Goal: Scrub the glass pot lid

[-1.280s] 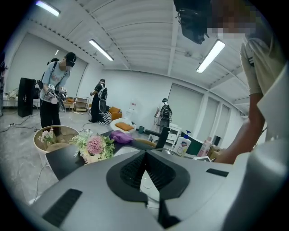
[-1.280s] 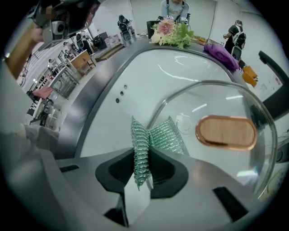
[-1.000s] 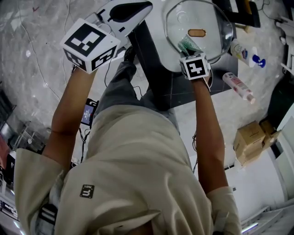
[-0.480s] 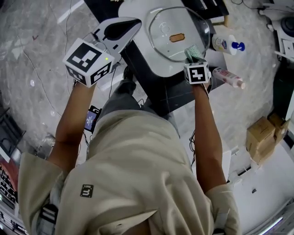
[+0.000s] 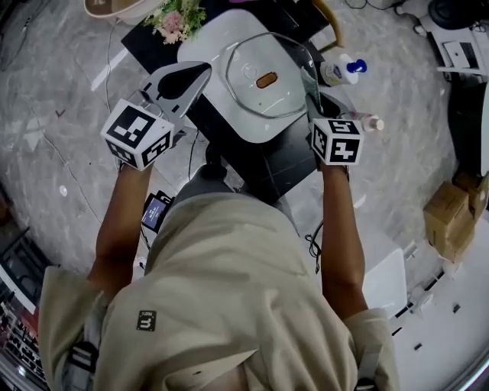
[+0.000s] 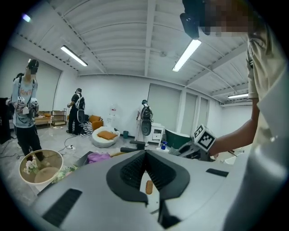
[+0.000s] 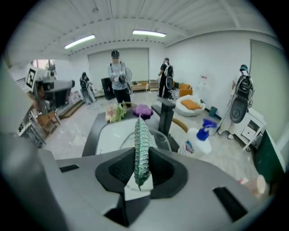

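The glass pot lid (image 5: 269,70), with a brown knob (image 5: 266,79), lies on a white tray (image 5: 205,47) on the black table. My right gripper (image 5: 313,103) is at the lid's right rim and is shut on a green scrub sponge (image 5: 309,82). In the right gripper view the sponge (image 7: 141,149) stands upright between the jaws, with the lid's rim (image 7: 159,135) beyond it. My left gripper (image 5: 205,70) hovers just left of the lid, shut with nothing in it. The knob (image 6: 149,187) shows through the slit below its meeting tips.
A blue-pump bottle (image 5: 341,70) and a second bottle (image 5: 365,121) lie right of the tray. Flowers (image 5: 177,19) sit at the table's far end. Cardboard boxes (image 5: 451,214) rest on the floor at right. Several people (image 7: 118,76) stand across the room.
My right gripper has carried the sponge from near the knob outward to the lid's right rim. The left gripper stays left of the lid. The head camera has shifted.
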Demonstrator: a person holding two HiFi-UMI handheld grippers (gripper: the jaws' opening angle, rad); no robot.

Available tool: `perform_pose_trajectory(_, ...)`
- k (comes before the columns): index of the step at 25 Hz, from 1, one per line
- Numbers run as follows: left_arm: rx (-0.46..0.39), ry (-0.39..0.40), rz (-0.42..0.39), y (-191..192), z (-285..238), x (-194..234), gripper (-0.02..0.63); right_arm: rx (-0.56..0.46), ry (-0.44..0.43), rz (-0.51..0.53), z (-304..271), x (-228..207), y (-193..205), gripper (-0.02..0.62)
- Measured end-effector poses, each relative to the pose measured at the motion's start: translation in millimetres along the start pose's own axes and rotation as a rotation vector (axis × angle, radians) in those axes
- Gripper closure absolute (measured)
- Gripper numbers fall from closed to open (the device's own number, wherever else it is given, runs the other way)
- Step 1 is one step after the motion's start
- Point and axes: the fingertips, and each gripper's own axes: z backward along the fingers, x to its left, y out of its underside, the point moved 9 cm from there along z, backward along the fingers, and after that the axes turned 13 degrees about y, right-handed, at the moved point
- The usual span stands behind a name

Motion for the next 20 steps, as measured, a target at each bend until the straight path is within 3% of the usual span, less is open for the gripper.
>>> perform_pose_trajectory(6, -0.008, 0.028, -0.051, -27, 0, -14, 0.591, -0.289, -0.024, -0.149, 97, -14, -53, 0.508)
perform_pose_trajectory(11, -0.019, 0.045, -0.099, -43, 3, -25, 0.591, -0.499, -0.032, -0.25, 171, -24, -68, 0.508)
perform_pose_trajectory(20, -0.018, 0.092, -0.153, -52, 11, -43, 0.591, -0.641, 0.038, -0.278, 251, -19, -61, 0.52)
